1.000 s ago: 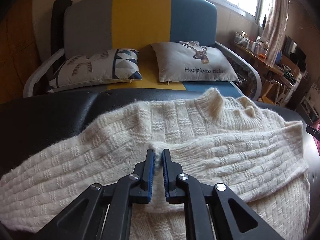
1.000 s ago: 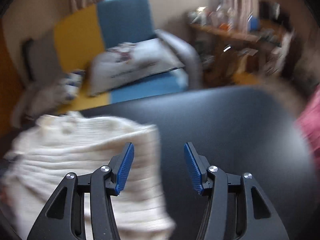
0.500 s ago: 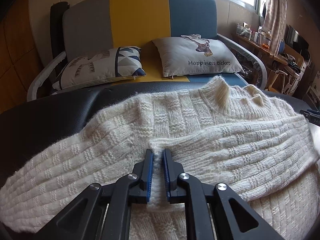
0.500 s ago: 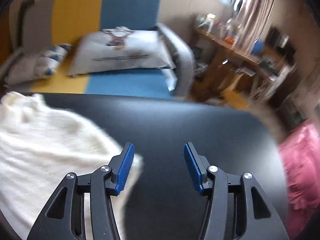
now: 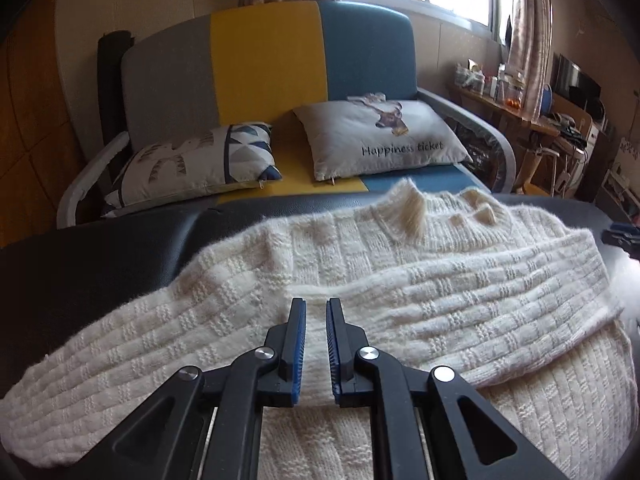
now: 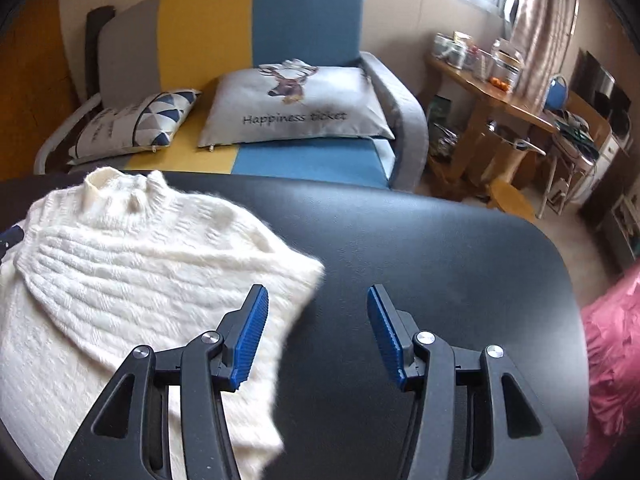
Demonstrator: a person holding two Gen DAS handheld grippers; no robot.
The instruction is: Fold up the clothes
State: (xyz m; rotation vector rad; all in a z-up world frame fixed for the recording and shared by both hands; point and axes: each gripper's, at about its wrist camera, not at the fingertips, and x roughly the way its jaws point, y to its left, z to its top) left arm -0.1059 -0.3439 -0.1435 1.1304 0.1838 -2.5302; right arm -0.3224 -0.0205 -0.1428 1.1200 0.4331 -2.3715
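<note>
Left gripper (image 5: 316, 312) – jaws nearly together, no knit visibly pinched – over the sweater (image 5: 400, 280), spread on the table (image 6: 440, 248). Thick, soft, floppy knit; best pinched at cuff or hem. Right gripper (image 6: 316, 316) – jaws apart, empty, at the sweater's edge.
</note>
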